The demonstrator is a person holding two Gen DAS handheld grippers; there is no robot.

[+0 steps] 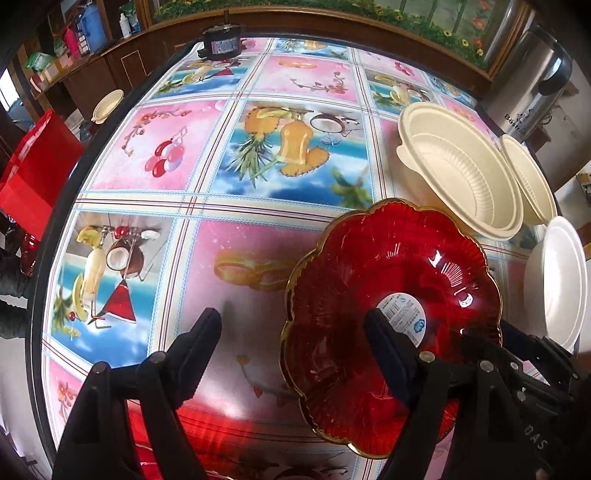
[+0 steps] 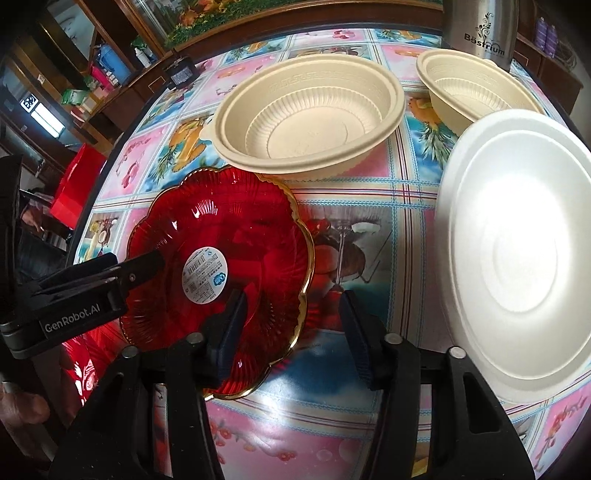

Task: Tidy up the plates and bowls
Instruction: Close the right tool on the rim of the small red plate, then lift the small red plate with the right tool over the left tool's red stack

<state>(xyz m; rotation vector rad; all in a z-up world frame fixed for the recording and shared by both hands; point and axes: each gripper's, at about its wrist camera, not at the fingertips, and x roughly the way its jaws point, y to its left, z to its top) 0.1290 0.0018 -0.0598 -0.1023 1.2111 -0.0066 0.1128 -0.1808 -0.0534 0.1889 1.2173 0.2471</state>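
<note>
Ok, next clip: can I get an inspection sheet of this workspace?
Surface: table under a glossy fruit-print cloth.
Job's things: red plate with a sticker at its centre; large beige bowl; small beige bowl; white plate.
Clutter: steel flask and black box at the far edge.
Grippers: left gripper open, one of its fingers over the red plate; right gripper open, the plate's rim between its fingers.
Cables: nothing seen.
Surroundings: wooden cabinets, red bag, another bowl off the table.
</note>
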